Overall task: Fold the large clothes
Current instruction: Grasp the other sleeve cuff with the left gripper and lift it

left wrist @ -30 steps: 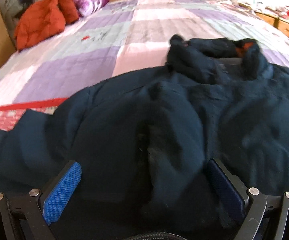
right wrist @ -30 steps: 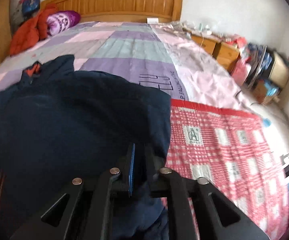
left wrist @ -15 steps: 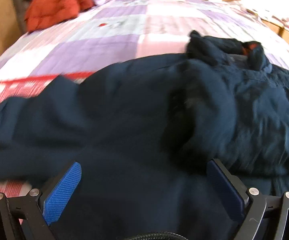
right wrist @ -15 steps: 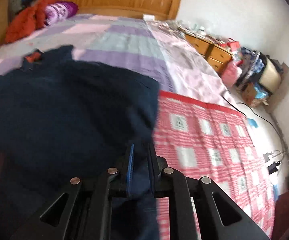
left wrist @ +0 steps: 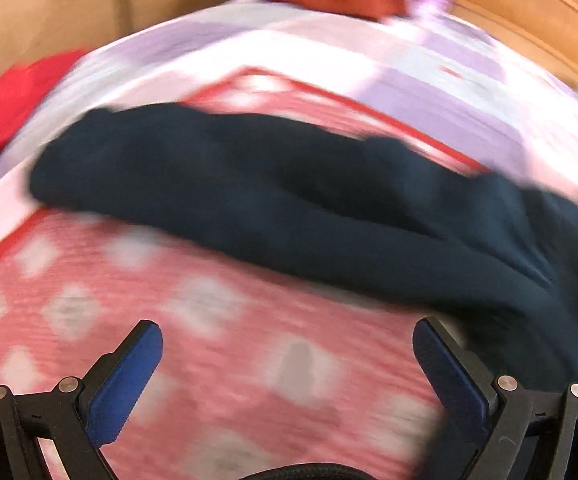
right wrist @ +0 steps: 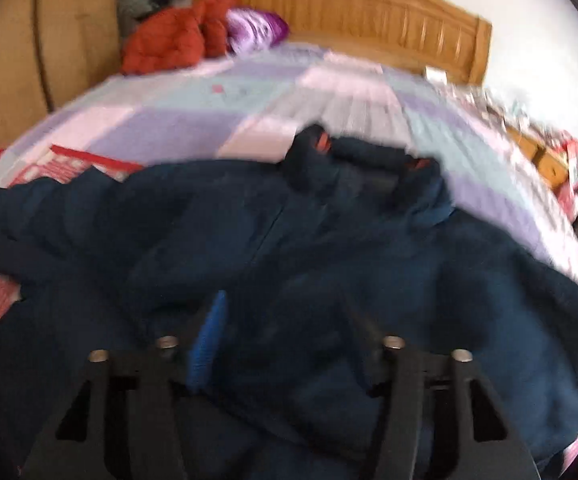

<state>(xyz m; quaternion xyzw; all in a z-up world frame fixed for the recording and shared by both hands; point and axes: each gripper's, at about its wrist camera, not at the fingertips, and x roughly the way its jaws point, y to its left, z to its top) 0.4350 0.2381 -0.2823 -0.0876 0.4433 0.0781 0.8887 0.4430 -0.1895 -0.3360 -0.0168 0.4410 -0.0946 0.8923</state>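
Note:
A large dark navy jacket (right wrist: 329, 248) lies spread on the bed, collar with orange lining toward the headboard. One sleeve (left wrist: 289, 200) stretches out to the left over the red checked blanket (left wrist: 209, 360). My left gripper (left wrist: 287, 344) is open and empty above the blanket, just in front of the sleeve. My right gripper (right wrist: 281, 320) is open above the jacket's body, holding nothing. Both views are motion-blurred.
A purple and pink patchwork quilt (right wrist: 177, 120) covers the bed. A red-orange coat (right wrist: 169, 40) and a purple pillow (right wrist: 257, 28) lie by the wooden headboard (right wrist: 369, 12). Cluttered nightstands (right wrist: 549, 160) stand on the right.
My right gripper has opened, let go of the jacket and swung left over its body. My left gripper has moved left off the jacket to the sleeve.

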